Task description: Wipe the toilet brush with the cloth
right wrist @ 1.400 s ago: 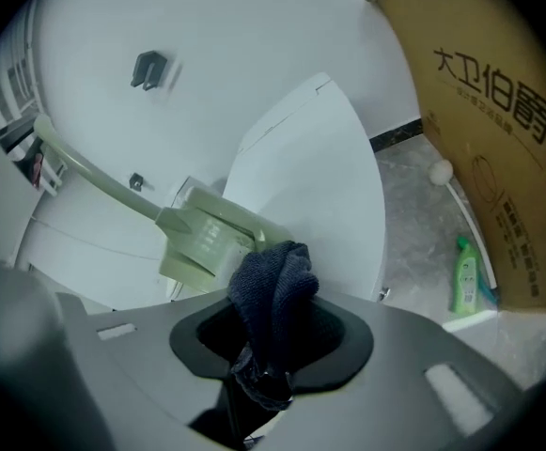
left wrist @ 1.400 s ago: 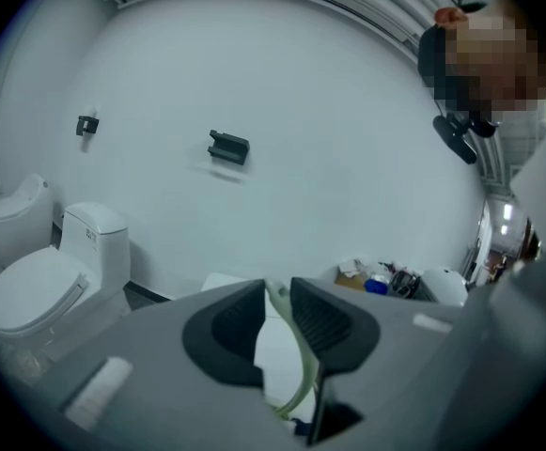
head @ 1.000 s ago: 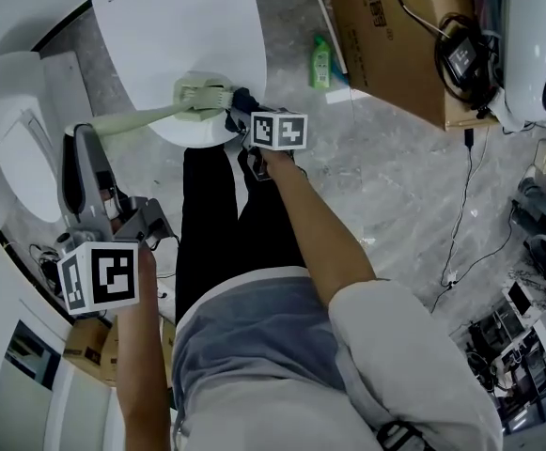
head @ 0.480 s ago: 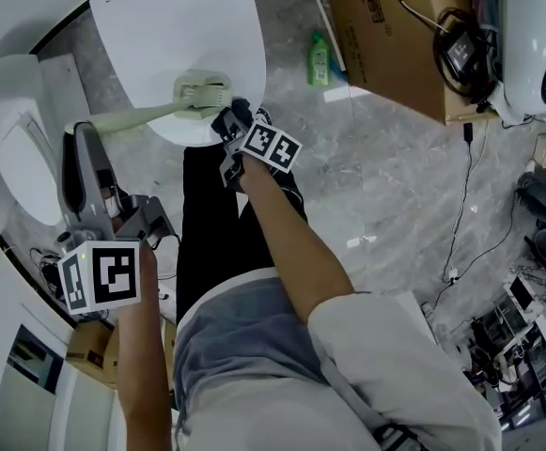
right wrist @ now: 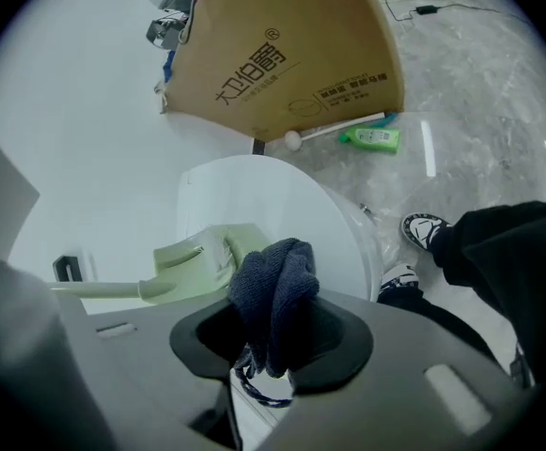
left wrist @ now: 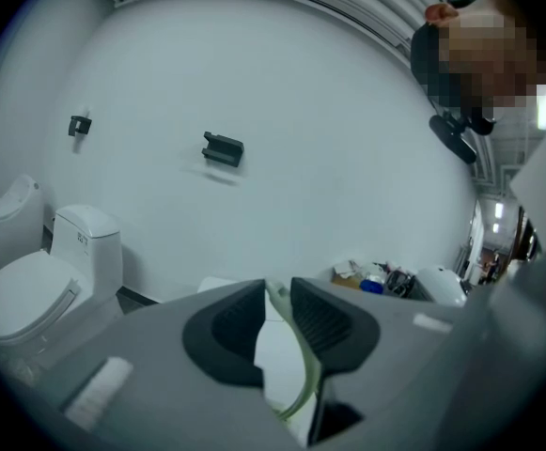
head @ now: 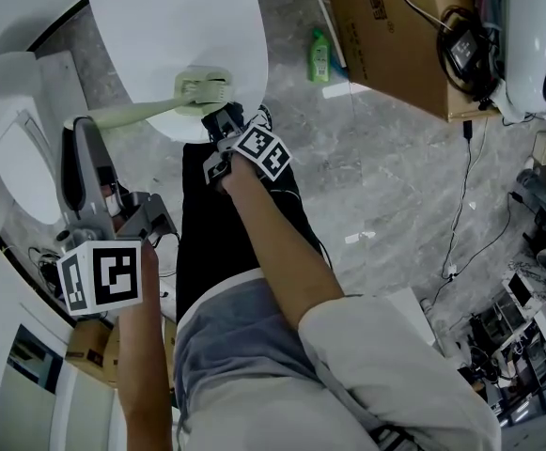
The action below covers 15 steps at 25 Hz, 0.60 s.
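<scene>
Wiping looks to be underway. The right gripper (right wrist: 273, 329) has its jaws clamped on a bunched dark blue cloth (right wrist: 274, 285), and that cloth sits right at the near edge of the pale green brush head (right wrist: 195, 259). Whether it is pressing on the head or only just beside it, I cannot tell from these angles. On the other side, the left gripper (left wrist: 274, 294) is closed on the thin green handle. It holds the toilet brush (head: 146, 114) out so the head hangs over the white rounded toilet lid (head: 179, 26).

So the setup is all there: brush held, cloth held, the two brought together. My read is that the head's near side is getting the attention now. The far side of the head and the long handle show no cloth near them, so plenty may be left. How clean any part is — too small to judge.

A second ago, the right gripper's marker cube (head: 264, 150) sat square-on and higher, with the cloth reaching up against the head's right end. Half a second ago it had tilted and dropped back. Now it is a touch lower and further left again, the wrist rolled and the cloth drawn toward the head's lower edge. The left gripper and the brush have not budged.
</scene>
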Tool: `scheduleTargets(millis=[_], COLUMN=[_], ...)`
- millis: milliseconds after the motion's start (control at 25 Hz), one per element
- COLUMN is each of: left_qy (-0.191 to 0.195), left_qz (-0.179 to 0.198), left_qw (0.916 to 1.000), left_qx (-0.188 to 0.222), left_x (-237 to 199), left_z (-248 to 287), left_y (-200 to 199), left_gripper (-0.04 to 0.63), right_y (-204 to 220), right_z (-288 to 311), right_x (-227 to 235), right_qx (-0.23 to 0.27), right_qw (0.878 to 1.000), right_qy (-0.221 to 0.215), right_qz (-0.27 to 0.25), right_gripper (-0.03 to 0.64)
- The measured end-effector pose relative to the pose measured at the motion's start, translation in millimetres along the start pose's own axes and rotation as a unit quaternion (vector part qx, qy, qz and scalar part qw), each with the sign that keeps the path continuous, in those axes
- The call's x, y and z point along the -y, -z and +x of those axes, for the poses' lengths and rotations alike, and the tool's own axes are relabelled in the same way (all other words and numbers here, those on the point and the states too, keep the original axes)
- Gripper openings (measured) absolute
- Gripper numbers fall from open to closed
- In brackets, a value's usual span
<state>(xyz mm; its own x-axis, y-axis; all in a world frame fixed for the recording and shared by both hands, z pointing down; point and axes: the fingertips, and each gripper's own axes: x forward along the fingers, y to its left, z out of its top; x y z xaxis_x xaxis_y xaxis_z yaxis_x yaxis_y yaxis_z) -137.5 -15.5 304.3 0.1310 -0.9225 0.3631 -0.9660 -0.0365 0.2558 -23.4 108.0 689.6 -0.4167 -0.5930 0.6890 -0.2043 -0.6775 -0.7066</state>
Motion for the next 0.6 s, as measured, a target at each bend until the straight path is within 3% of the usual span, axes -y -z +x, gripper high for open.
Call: scheduleTargets(millis=[240, 600], left_qy=[0.003, 0.006], left_qz=[-0.003, -0.002], left_qw=[1.0, 1.0], left_qx=[-0.001, -0.002], left_x=[-0.2, -2.8], left_z=[4.7, 5.5], left_y=[-0.1, -0.9], left_gripper=[0.0, 0.0], right_y=[11.0, 8.4], right_z=[6.9, 10.2], right_x=[-1.0, -3.4], right_qx=[0.0, -0.024], right_qw=[0.999, 1.0], right_qy=[-0.004, -0.001], right_qz=[0.041, 0.019], right_gripper=[0.109, 0.106])
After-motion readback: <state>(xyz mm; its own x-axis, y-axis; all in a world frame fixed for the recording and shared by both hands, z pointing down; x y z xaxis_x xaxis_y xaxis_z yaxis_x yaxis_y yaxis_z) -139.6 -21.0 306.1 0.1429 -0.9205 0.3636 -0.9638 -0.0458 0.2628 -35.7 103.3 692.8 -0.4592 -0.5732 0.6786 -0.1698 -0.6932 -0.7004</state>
